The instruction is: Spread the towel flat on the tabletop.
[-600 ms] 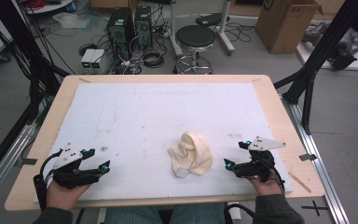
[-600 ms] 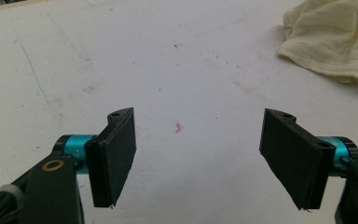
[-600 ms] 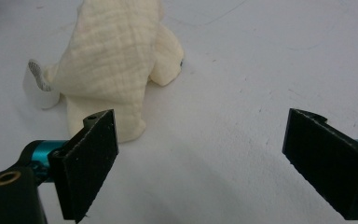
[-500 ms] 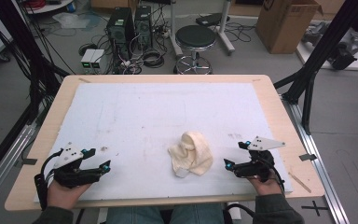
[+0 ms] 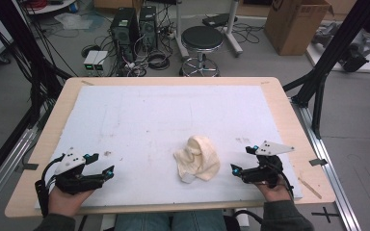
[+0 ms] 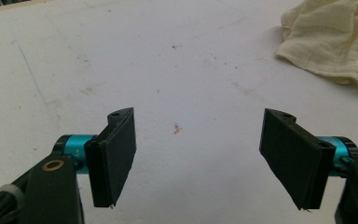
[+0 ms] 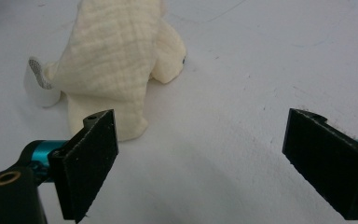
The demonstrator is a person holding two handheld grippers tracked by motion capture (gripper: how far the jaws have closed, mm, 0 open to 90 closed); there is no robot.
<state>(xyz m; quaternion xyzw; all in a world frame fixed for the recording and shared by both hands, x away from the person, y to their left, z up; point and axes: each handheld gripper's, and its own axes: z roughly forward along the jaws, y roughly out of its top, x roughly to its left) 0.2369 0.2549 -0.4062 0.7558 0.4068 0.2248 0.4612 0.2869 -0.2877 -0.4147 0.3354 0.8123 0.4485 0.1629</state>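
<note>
White board [image 5: 139,120]; right gripper view reveals white tag [image 7: 37,79] beside cloth [image 7: 116,60].

Over this last stretch I can find no change. My left gripper [image 5: 101,166] and right gripper [image 5: 243,161] sit where they were near the table's [image 5: 294,120] front edge, jaws as wide apart as before, and the cream cloth [image 5: 197,159] lies in the same crumple between them.
</note>
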